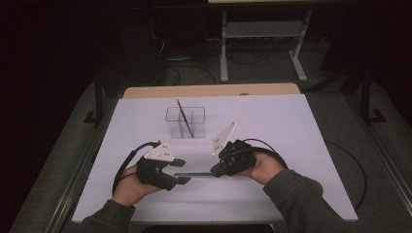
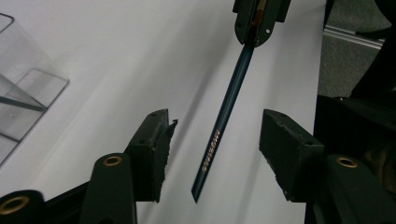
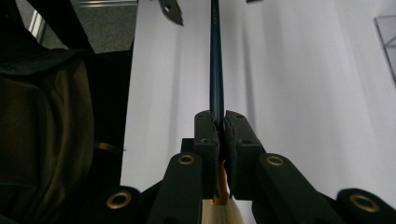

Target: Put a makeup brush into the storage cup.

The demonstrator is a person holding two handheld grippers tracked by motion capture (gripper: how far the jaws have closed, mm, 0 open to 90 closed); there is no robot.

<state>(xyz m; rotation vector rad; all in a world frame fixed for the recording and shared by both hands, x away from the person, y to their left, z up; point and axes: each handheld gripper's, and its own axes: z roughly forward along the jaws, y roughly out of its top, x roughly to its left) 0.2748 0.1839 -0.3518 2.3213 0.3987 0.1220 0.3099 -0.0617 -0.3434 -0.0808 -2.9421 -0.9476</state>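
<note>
A dark teal paintbrush (image 1: 194, 174) lies level just above the white table, pale bristles toward the person. My right gripper (image 1: 214, 171) is shut on it near the ferrule; in the right gripper view the pads (image 3: 222, 122) clamp the handle (image 3: 216, 60), which runs straight away from the camera. My left gripper (image 1: 184, 171) faces it from the left and is open. In the left gripper view the handle's free end (image 2: 224, 116) hangs between the two pads (image 2: 159, 140), touching neither, and the right gripper (image 2: 254, 28) grips the far end.
A clear divided container (image 1: 184, 121) stands mid-table behind the grippers, with another thin brush (image 1: 183, 116) leaning in it; its corner (image 2: 23, 102) shows in the left gripper view. The white tabletop (image 1: 272, 121) stretches right, and the front edge is close to both forearms.
</note>
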